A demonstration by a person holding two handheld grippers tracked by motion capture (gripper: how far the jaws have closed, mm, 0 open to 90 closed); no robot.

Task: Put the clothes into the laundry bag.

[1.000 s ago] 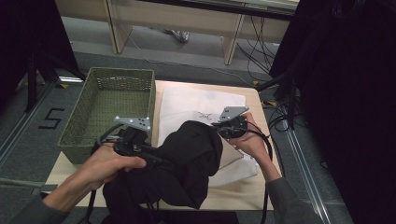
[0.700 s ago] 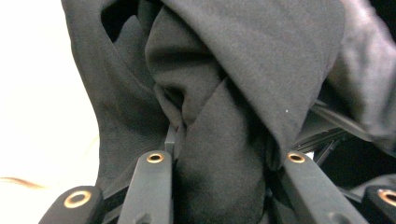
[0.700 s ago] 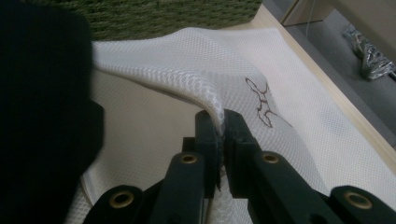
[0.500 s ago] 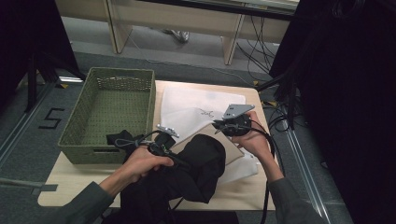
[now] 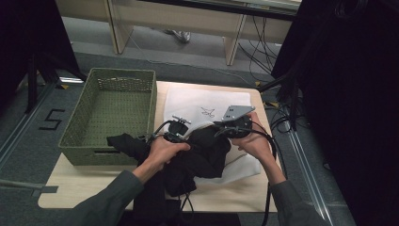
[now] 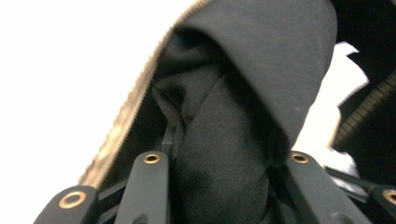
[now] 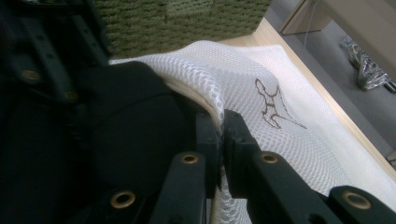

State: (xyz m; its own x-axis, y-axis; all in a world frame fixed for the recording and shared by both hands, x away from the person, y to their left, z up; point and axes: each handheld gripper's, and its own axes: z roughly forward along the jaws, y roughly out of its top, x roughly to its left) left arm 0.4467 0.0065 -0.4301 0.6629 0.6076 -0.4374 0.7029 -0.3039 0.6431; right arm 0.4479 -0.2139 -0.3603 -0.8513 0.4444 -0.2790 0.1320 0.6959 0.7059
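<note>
A white mesh bag [image 5: 202,101] with a small dark print lies on the wooden table [image 5: 94,183]. A black garment [image 5: 197,155] is bunched at the bag's near edge, and part of it trails toward the person. My left gripper [image 5: 181,129] is shut on a wad of the black garment [image 6: 219,154], right at the bag's zip edge [image 6: 126,116]. My right gripper [image 7: 220,126] is shut on the rim of the mesh bag [image 7: 261,84] and lifts it above the black garment [image 7: 126,121]. In the high view the right gripper [image 5: 226,127] sits just right of the left one.
An empty green woven basket [image 5: 113,103] stands on the table's left side, close to the bag. One sleeve of the garment drapes against its front right corner. Cables hang off the table's right edge, and desks stand beyond the far edge.
My left gripper has carried the black garment rightward from beside the basket to the bag's opening. My right gripper has stayed almost still on the bag's rim.
</note>
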